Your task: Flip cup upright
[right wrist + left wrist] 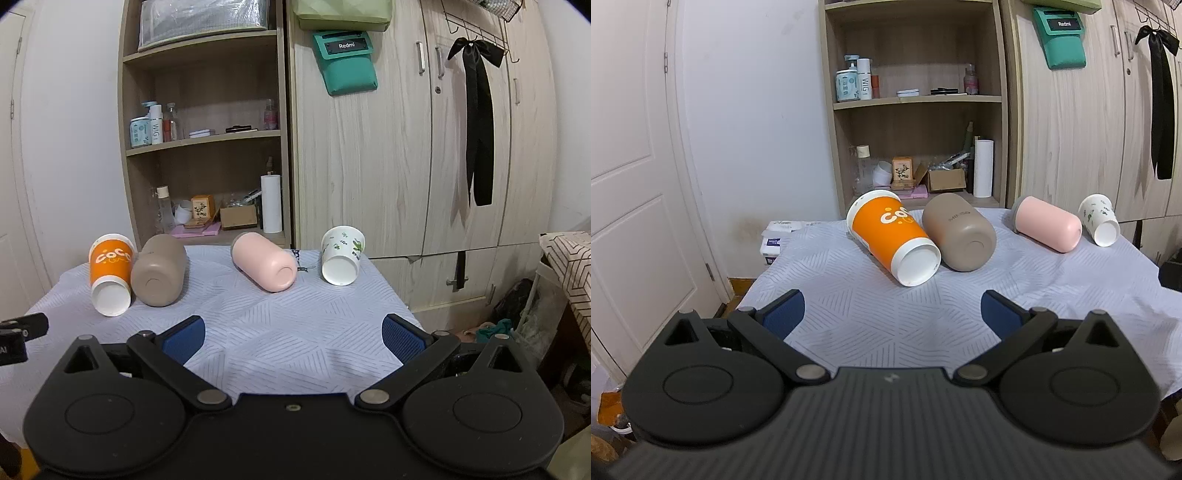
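Observation:
Several cups lie on their sides on the cloth-covered table (886, 317) (295, 332), bases toward me. From left: an orange paper cup (886, 232) (110, 271), a brown tumbler (960, 232) (159, 271), a pink tumbler (1047, 223) (265, 264) and a white paper cup with green print (1099, 219) (341, 256). My left gripper (892, 314) is open and empty, short of the orange cup and brown tumbler. My right gripper (291, 338) is open and empty, short of the pink tumbler.
An open wooden shelf unit (916, 99) (207, 140) with bottles and boxes stands behind the table, with wardrobe doors (406, 147) to its right. A white door (631, 184) is at the left. The table's right edge drops off near clutter on the floor (517, 314).

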Tool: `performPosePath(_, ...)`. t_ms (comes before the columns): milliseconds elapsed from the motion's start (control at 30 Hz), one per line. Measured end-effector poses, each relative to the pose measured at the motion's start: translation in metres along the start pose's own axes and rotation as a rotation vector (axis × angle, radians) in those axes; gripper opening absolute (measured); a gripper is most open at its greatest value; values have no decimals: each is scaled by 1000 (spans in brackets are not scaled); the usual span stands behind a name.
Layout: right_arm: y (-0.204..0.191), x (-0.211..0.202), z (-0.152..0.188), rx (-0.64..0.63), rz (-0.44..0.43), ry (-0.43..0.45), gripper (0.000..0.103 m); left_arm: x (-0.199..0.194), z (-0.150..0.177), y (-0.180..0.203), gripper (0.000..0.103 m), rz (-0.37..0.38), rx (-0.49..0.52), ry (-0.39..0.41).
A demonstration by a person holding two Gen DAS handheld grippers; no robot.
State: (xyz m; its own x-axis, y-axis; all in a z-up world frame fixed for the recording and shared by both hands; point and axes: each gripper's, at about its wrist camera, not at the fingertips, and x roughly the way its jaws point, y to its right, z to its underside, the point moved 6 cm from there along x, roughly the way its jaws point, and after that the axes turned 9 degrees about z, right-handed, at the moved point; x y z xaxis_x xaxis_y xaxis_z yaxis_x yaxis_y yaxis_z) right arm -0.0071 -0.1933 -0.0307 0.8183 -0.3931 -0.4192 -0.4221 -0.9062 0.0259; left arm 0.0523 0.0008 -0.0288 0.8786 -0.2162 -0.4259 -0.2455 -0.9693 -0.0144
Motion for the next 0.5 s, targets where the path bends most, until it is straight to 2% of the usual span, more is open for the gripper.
performPosePath(500, -8, 0, 7, -25, -17, -8, 103, 5, 5, -9, 103, -26, -25, -44)
